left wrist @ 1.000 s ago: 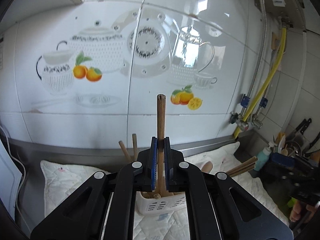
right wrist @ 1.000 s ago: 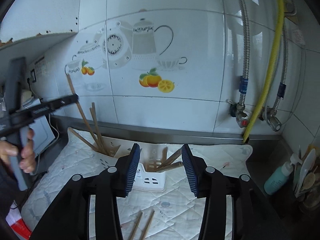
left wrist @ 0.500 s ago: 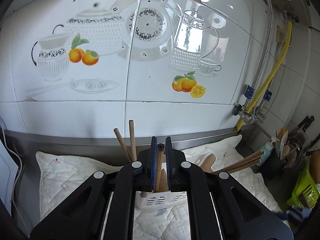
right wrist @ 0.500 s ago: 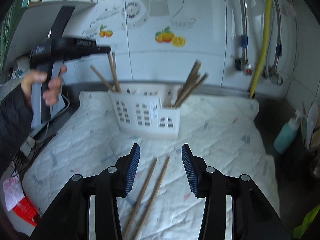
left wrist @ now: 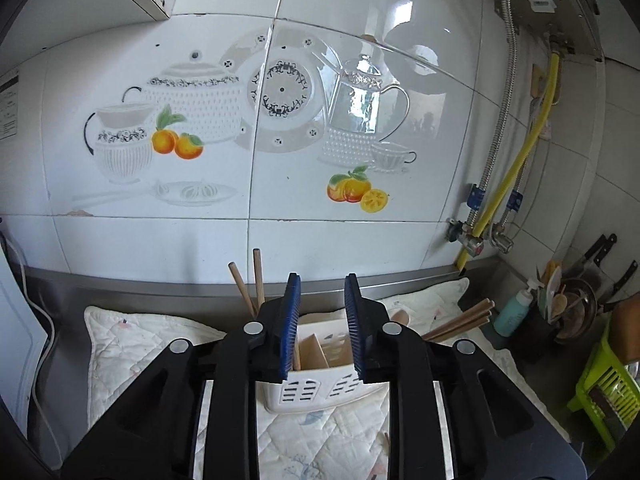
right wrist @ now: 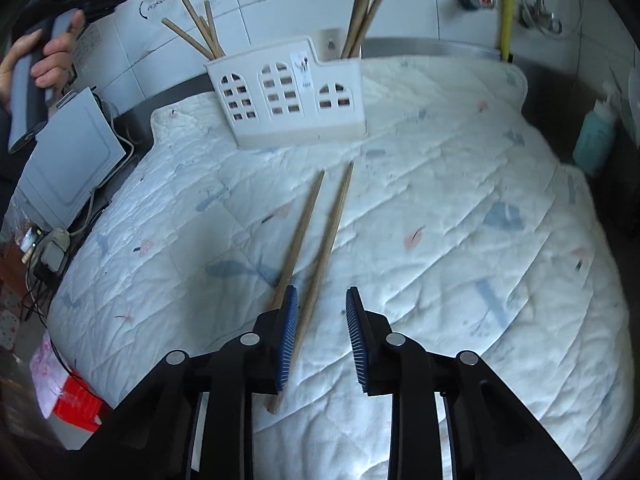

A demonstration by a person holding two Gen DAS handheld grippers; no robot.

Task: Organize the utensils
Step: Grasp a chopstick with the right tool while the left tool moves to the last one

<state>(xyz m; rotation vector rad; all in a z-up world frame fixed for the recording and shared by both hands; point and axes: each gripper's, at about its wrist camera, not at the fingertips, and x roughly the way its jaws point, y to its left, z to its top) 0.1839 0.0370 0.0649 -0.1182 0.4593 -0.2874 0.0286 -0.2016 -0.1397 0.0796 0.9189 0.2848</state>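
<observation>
Lying just beneath the spread right hand-held gripper (right wrist: 322, 334), two chopsticks (right wrist: 320, 256).

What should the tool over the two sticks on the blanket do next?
Probably lower the right tool and shut it on the nearer chopstick. It is open and empty, two chopsticks lie loose on the quilted mat, and the others already stand in the white holder.

Left gripper (left wrist: 320, 326) fingers parted, empty. Right gripper (right wrist: 322, 338) fingers parted, angled downward.
</observation>
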